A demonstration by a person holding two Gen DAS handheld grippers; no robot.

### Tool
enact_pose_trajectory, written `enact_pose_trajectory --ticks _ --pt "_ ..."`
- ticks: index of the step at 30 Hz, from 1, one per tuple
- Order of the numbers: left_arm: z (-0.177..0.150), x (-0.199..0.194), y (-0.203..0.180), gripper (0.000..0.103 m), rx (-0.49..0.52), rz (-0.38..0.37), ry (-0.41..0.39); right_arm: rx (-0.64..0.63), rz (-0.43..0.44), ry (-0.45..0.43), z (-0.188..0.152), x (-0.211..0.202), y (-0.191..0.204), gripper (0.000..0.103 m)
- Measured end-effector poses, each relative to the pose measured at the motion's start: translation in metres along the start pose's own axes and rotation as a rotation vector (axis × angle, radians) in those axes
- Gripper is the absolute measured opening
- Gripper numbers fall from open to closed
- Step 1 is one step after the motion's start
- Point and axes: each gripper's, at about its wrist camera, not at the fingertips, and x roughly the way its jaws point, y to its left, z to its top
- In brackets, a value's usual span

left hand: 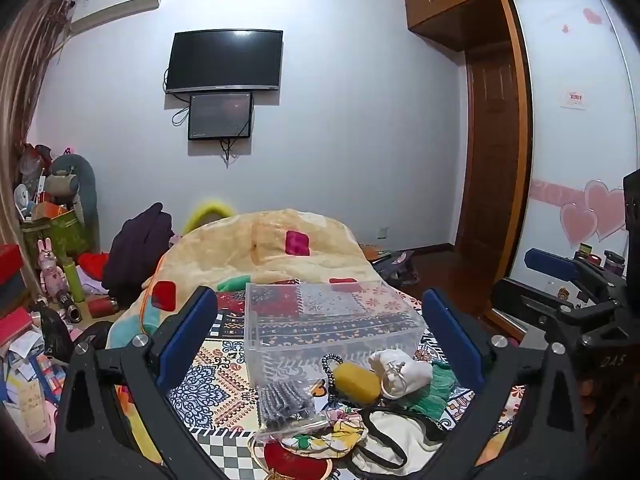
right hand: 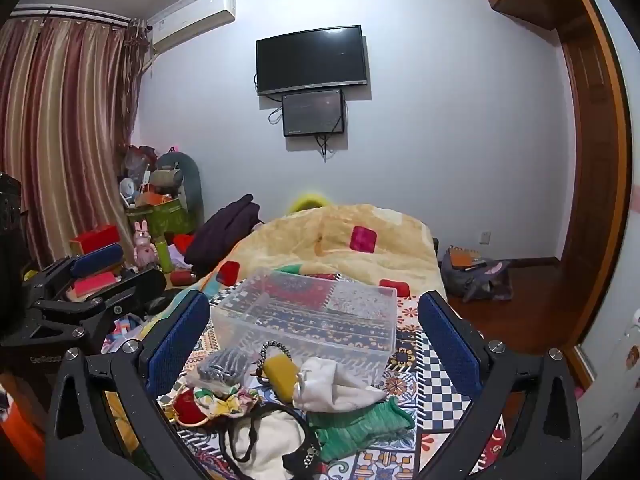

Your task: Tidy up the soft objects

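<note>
Evidently nothing is sorted: clear box (left hand: 332, 320) sits empty, soft pile (left hand: 360, 412) at its 6 o'clock; left gripper (left hand: 320, 344) and right gripper (right hand: 316, 344) both gape, holding nothing.

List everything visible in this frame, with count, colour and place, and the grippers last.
Clear plastic storage box: one, transparent, empty, on the patterned bedspread.
Yellow oval pouch: one, in front of the box.
White drawstring cloth bag: one, beside the pouch.
Green ribbed cloth: one, near the bag's right side.
Clear bag of grey hair clips: one, left of the pouch.
Floral scrunchie: one, multicoloured, nearest edge of the pile.
Cream quilt with red patches: one, behind the box.
Black wall televisions: two, stacked on the far wall.
Left gripper: open, blue pads.
Right gripper: open, blue pads.
</note>
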Motion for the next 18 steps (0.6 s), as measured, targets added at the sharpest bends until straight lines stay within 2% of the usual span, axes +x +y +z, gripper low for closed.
enact_pose_trajectory --ticks 18 --pt "0.0003 -0.0006 0.0011 0.103 -0.002 0.0 0.0 0.007 0.004 -0.001 0.0016 -0.0017 0.0008 0.103"
